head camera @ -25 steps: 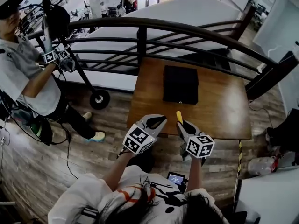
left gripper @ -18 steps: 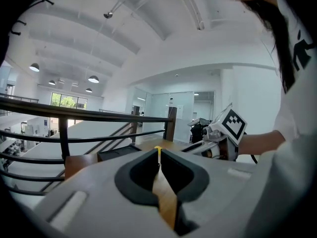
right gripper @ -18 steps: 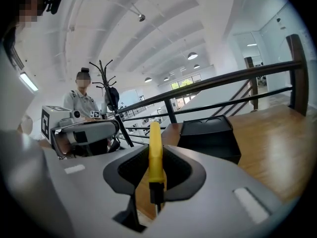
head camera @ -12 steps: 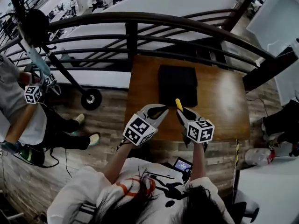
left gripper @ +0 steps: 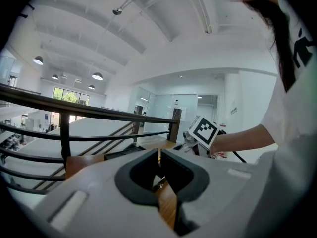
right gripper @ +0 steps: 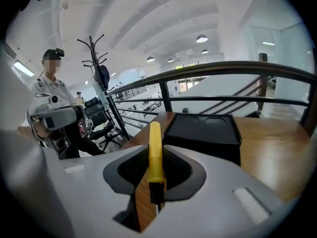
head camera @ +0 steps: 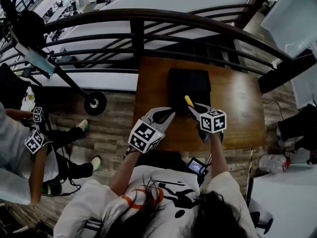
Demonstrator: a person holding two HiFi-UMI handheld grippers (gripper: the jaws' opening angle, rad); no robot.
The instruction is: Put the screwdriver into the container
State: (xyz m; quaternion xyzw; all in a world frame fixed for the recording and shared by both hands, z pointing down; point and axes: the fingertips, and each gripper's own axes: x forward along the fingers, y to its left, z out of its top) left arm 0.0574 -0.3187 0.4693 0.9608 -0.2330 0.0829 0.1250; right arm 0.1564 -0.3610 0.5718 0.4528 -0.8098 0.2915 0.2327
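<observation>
My right gripper (head camera: 194,107) is shut on a yellow-handled screwdriver (right gripper: 155,150), whose handle (head camera: 188,101) sticks up and forward past the jaws. It hovers at the near edge of a black, flat container (head camera: 188,86) lying on the wooden table (head camera: 237,103); the right gripper view has the container (right gripper: 203,130) just ahead. My left gripper (head camera: 164,115) is raised beside it at the table's front left, its jaws closed together on nothing (left gripper: 159,155). The right gripper's marker cube (left gripper: 203,131) shows in the left gripper view.
A dark curved railing (head camera: 148,21) runs behind the table. A person (head camera: 29,148) holding marked grippers stands at the left, near a wheeled coat stand (head camera: 93,103). Wood floor surrounds the table, and a small screen device (head camera: 198,166) hangs at my waist.
The right gripper has carried the screwdriver forward and up, from the table's front edge to the container's near edge. The left gripper stayed roughly level. The person at left has shifted down the view.
</observation>
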